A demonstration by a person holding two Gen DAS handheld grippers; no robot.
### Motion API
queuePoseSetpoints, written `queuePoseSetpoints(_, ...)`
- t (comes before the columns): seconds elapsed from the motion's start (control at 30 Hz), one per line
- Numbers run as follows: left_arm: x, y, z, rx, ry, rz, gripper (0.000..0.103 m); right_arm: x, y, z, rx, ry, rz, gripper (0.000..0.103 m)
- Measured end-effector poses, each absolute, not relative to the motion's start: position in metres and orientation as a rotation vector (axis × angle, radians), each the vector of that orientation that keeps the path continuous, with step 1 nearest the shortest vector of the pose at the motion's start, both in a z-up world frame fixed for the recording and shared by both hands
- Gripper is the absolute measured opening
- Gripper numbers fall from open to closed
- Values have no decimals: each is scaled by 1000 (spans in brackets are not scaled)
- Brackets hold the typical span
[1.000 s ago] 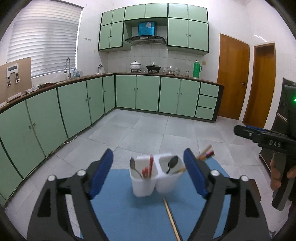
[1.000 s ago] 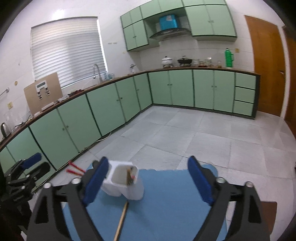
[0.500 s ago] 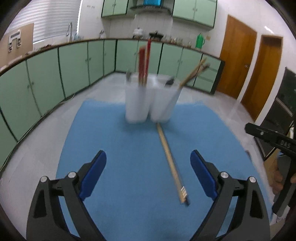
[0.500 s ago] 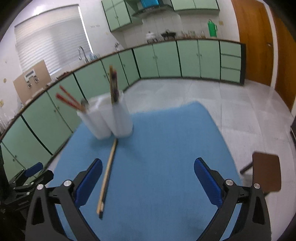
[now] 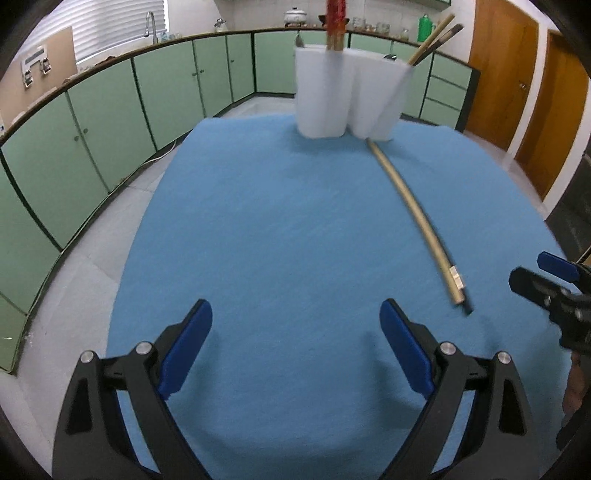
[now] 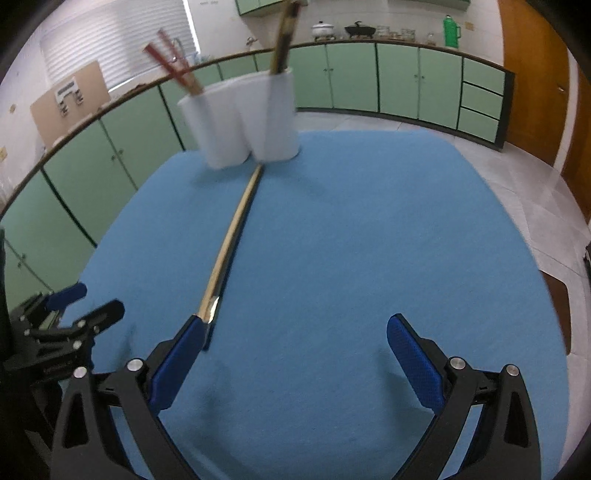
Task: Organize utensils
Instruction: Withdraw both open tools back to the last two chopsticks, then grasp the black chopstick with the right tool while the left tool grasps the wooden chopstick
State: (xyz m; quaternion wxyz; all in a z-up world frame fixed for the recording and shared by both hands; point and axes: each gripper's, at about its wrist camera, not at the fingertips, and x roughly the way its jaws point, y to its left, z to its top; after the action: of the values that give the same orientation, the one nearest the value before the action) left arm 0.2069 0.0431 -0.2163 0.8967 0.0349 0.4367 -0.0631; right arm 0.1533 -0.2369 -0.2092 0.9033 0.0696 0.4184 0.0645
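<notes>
Now, change: both views sit lower and closer than a second ago — the blue mat (image 5: 280,229) fills each picture where the kitchen floor showed before.
Left gripper (image 5: 295,325): jaws spread wide, nothing between them, hovering over bare mat at the near edge.
White holder (image 5: 347,92): upright at the far side, red chopsticks (image 5: 335,22) in its left cup, wooden ones in the right.
Loose chopstick (image 5: 417,218): flat on the mat, running from the holder's foot toward the near right.
Right gripper (image 6: 299,332): released and empty — its left pad just beside the chopstick's near tip.
Meaning: likely lining up to pick that last stick; the right gripper looks better placed.
</notes>
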Motion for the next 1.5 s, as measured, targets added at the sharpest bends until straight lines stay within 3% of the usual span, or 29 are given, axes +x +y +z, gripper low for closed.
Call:
queuePoseSetpoints(0.17,203,59,-217,72,906,-95,89,148,-213,-217,99,869,149,94)
queuePoseSetpoints(0.3,203,66,-214,69,908,-74,89,147,-202,-220,72,878,159,80)
queuePoseSetpoints(0.57,203,68,-214,52,908,-70,89,148,-190,-220,10,876,150,64)
queuePoseSetpoints(0.77,203,62,-214,52,907,-84,89,149,-194,-220,3,874,151,41)
queuePoseSetpoints(1.17,199,59,-211,57,903,-96,89,147,-206,-220,71,870,187,39)
queuePoseSetpoints(1.23,199,58,-210,61,903,-94,89,149,-203,-220,65,871,193,22)
queuePoseSetpoints(1.33,200,56,-209,62,904,-95,89,152,-201,-222,70,875,214,7)
queuePoseSetpoints(1.5,199,44,-210,68,912,-120,89,148,-209,-221,101,873,227,7)
